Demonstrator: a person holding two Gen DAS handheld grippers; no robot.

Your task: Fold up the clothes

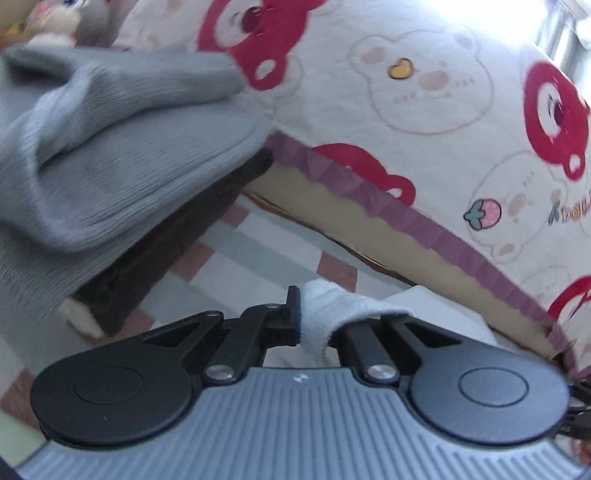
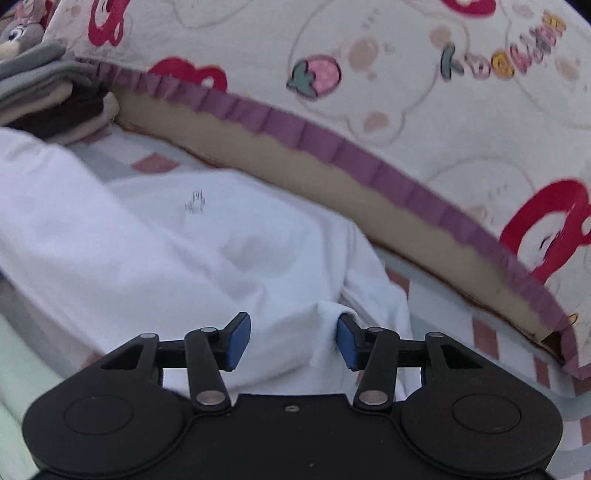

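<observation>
White knit sits pinched in the left gripper: its fingers are closed on a small fold of the white garment, the far finger buried under cloth. Right gripper is spread wide, blue pads either side of a raised ridge of the same white garment, ridge brushing the right-hand pad, nothing clamped.

Garment lies rumpled across the checked bed sheet, in front of the bear-print quilt with its purple frill. It has a small dark print near mid-panel and looks bunched rather than squared off (can't tell which edge is hem or sleeve from here). Off to the left is a stack of grey, cream and brown pieces; the grey knit on top looms large in the left view. Soft toy sits behind it.

Handling: thin jersey, light, limp, no stiffness. It will sag and drag between grip points and won't hold a crease unless laid flat. Not slippery against rubber pads, not fragile. Best hold is at an edge or corner, both layers in the pinch, one gripper per corner so the span stays taut. The mid-panel ridge under the right fingers would only lift a tent of cloth.
</observation>
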